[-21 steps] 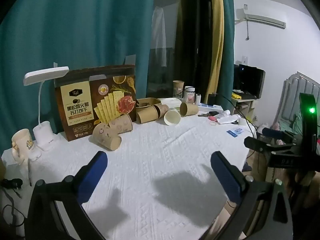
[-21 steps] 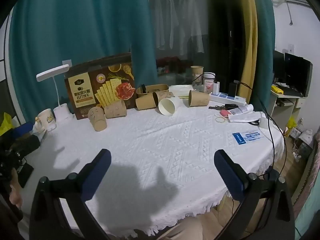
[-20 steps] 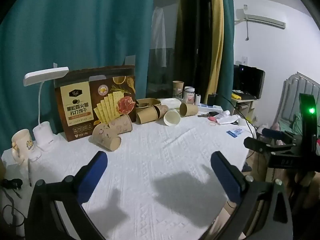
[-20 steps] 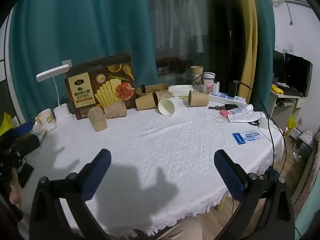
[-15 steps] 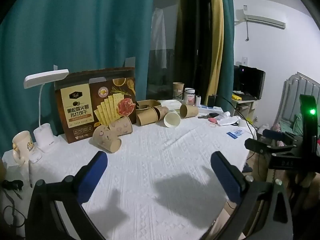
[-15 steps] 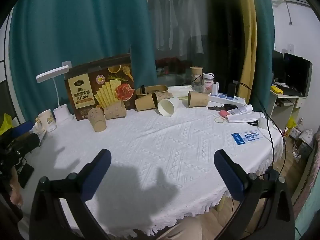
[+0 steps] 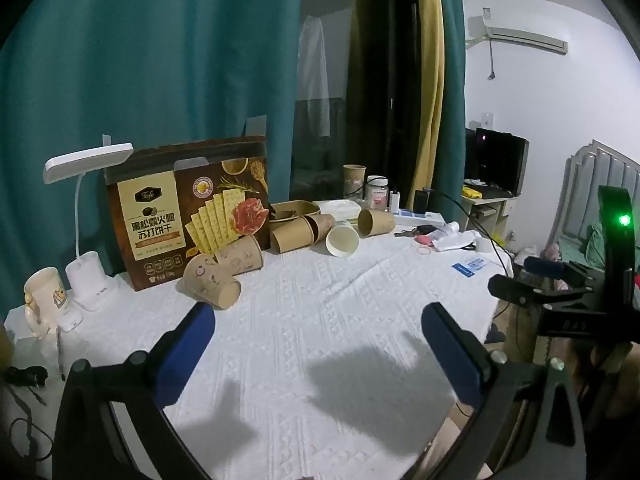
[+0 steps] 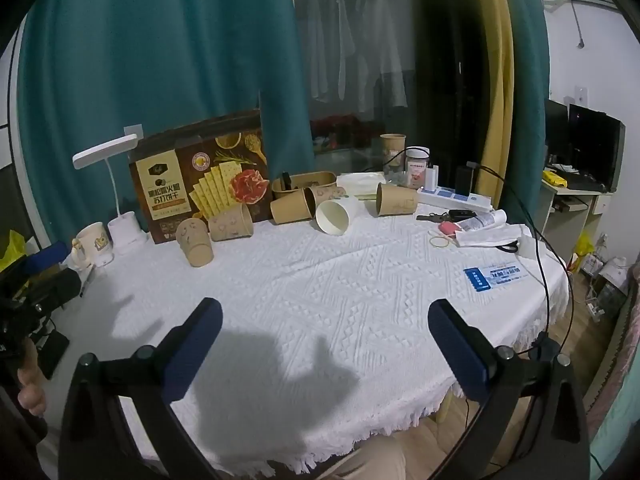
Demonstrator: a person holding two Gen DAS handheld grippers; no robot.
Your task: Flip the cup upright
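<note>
Several brown paper cups lie tipped on their sides at the far side of the white tablecloth (image 7: pixel 320 320). The nearest patterned cup (image 7: pixel 210 282) lies at the left, and it also shows in the right wrist view (image 8: pixel 194 240). A white-lined cup (image 7: pixel 342 239) faces me, also in the right wrist view (image 8: pixel 334 214). Another brown cup (image 8: pixel 396 199) lies further right. My left gripper (image 7: pixel 316 334) is open and empty, well short of the cups. My right gripper (image 8: pixel 324 334) is open and empty above the table's near part.
A cracker box (image 7: pixel 188 216) stands behind the cups. A white desk lamp (image 7: pixel 86 276) and a mug (image 7: pixel 42 300) stand at the left. Keys, papers, a blue card (image 8: pixel 496 274) and cables lie at the right. The right gripper's body (image 7: pixel 580 292) shows at the right.
Both views have shifted very slightly; the cups have not moved and both grippers stay open.
</note>
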